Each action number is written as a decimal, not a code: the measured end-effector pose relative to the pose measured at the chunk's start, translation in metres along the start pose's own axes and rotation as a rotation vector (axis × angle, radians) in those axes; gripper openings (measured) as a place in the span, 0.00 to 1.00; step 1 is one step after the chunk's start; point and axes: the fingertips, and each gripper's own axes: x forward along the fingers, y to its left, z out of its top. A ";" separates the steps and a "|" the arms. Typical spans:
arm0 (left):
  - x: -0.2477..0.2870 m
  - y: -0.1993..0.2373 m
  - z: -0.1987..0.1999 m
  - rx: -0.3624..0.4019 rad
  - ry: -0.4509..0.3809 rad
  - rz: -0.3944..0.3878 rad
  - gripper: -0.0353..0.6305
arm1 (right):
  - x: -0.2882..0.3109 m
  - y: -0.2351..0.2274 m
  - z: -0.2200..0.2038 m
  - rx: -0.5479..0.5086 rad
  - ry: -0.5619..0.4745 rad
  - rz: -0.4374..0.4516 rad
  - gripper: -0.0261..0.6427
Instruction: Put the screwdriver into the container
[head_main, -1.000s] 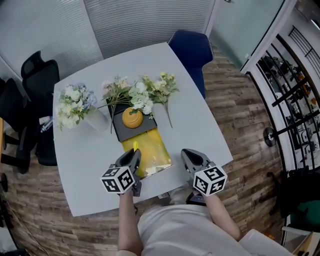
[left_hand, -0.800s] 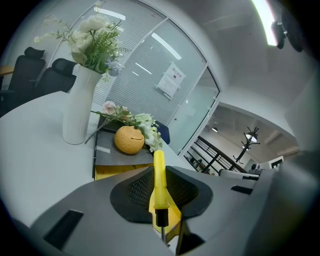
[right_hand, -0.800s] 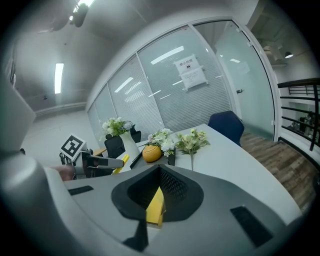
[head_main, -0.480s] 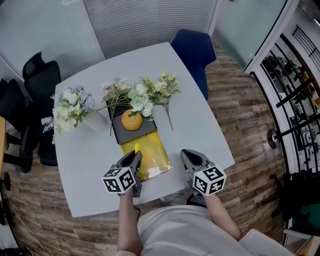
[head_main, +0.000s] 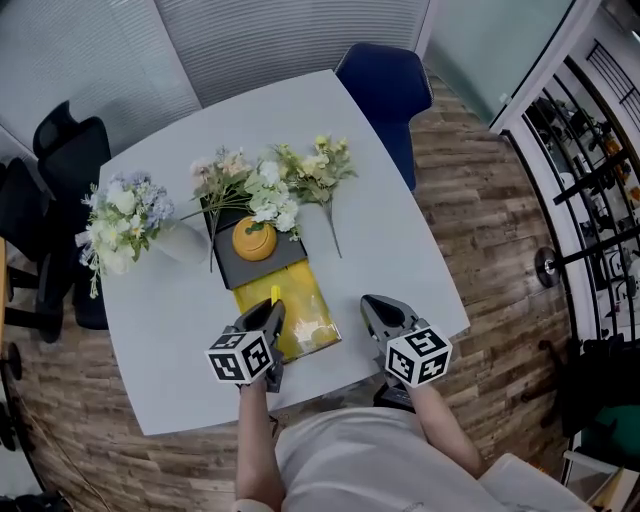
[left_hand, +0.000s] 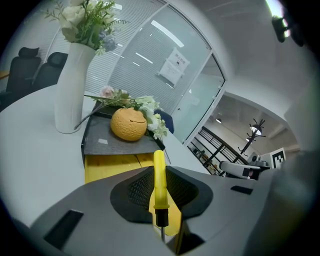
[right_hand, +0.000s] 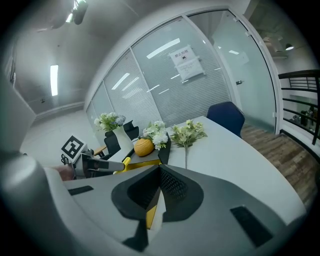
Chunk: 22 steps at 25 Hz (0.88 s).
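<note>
Left gripper view shows the left gripper (left_hand: 159, 169) with jaws clamped on the yellow screwdriver (left_hand: 159, 182), poised over the yellow container (head_main: 312, 318) by the table's (head_main: 400, 240) near edge, not yet released; right gripper (right_hand: 159, 172) jaws together, empty.

Your screwdriver (left_hand: 159, 175) has a glossy yellow plastic handle and bare metal shaft. The pads (left_hand: 136, 191) gripping it look like matt, ribbed rubber; the table (left_hand: 30, 150) beneath it is smooth, matt.
</note>
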 end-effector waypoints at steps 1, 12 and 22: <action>0.003 0.001 -0.002 0.001 0.009 0.002 0.16 | 0.002 -0.001 -0.001 0.001 0.005 0.001 0.06; 0.037 0.010 -0.027 0.044 0.153 0.025 0.16 | 0.022 -0.013 -0.011 0.023 0.056 0.003 0.06; 0.065 0.024 -0.048 0.091 0.262 0.068 0.16 | 0.035 -0.031 -0.017 0.043 0.091 -0.018 0.06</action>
